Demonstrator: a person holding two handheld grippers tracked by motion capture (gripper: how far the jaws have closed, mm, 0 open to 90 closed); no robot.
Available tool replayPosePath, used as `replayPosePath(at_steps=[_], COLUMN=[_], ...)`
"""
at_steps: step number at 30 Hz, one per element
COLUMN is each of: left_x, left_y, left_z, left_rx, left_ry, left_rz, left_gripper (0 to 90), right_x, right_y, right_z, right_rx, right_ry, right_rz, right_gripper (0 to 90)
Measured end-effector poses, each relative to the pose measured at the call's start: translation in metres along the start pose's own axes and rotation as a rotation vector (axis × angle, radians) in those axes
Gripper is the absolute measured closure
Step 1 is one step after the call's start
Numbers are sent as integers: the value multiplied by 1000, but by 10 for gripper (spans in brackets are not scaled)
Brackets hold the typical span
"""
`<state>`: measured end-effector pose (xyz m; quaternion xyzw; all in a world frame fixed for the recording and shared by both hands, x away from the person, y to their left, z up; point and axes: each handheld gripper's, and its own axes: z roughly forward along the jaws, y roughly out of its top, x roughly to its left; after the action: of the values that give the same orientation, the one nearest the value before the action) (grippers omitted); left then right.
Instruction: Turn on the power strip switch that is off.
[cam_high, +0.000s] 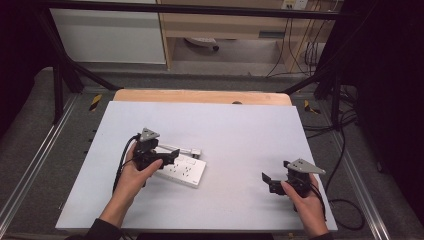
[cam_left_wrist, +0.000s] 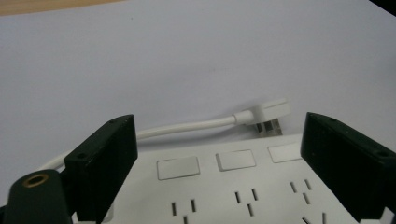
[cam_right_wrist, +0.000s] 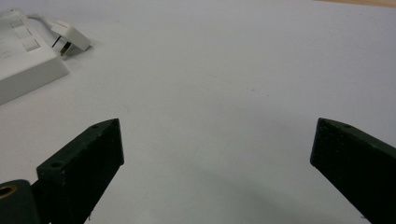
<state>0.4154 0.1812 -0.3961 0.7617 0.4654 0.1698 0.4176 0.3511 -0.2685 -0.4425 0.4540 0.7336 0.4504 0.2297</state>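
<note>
A white power strip lies flat on the white table, left of centre. Its white cable runs behind it and ends in a flat plug lying on the table beside the strip's far edge. My left gripper hovers over the strip's left part, jaws spread wide; in the left gripper view the strip with its switches and sockets sits between and below them. My right gripper is open near the front right over bare table, with the strip and plug far off.
A wooden board sticks out behind the table's far edge. A black frame and metal rails surround the table, and cables trail on the floor at the right.
</note>
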Motion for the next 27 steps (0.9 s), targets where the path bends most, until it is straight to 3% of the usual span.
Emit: replayPosePath(at_steps=[8, 15, 23, 27], left_x=[-7, -15, -15, -14], left_y=[0, -2, -5, -8], left_z=[3, 7, 9, 11], left_rx=[7, 19, 14, 15], left_ry=[-16, -11, -8, -5], left_rz=[16, 60, 61, 61], left_gripper=[203, 340, 509, 552], right_x=[0, 0, 0, 0], right_y=[0, 0, 0, 0], right_z=[0, 0, 0, -1], right_rx=[1, 1, 1, -1], right_ry=[0, 1, 1, 0], right_rz=[-5, -4, -5, -4], right_gripper=[31, 31, 31, 31])
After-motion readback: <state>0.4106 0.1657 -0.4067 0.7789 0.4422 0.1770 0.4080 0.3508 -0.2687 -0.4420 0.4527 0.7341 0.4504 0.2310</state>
